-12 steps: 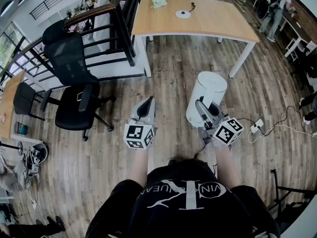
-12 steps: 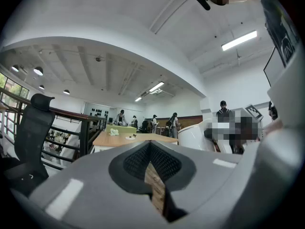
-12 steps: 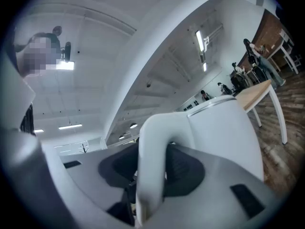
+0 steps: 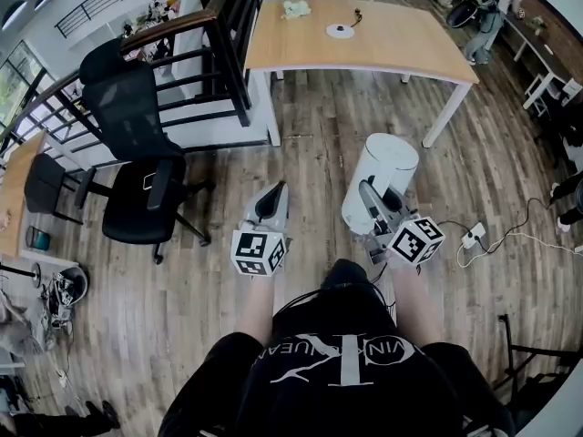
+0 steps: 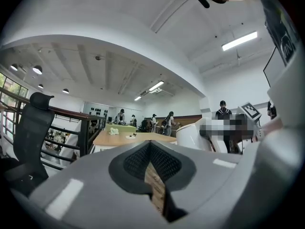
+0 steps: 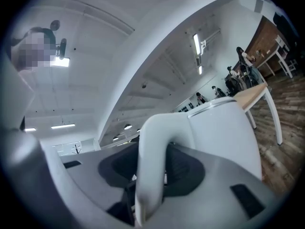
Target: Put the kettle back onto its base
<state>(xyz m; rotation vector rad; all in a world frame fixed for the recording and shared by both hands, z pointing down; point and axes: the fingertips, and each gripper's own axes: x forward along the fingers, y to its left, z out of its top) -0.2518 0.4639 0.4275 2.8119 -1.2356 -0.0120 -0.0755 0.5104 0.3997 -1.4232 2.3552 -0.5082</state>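
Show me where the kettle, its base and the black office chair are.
kettle [image 4: 373,185], head view, on its white side wall.
kettle base [image 4: 339,30], head view, middle of the round disc.
black office chair [image 4: 135,213], head view, on its seat.

Office stuff round me.
Black mesh office chair [image 4: 137,209] left, light wooden table w/ white legs [image 4: 392,53] ahead, white power strip [image 4: 472,235] right.
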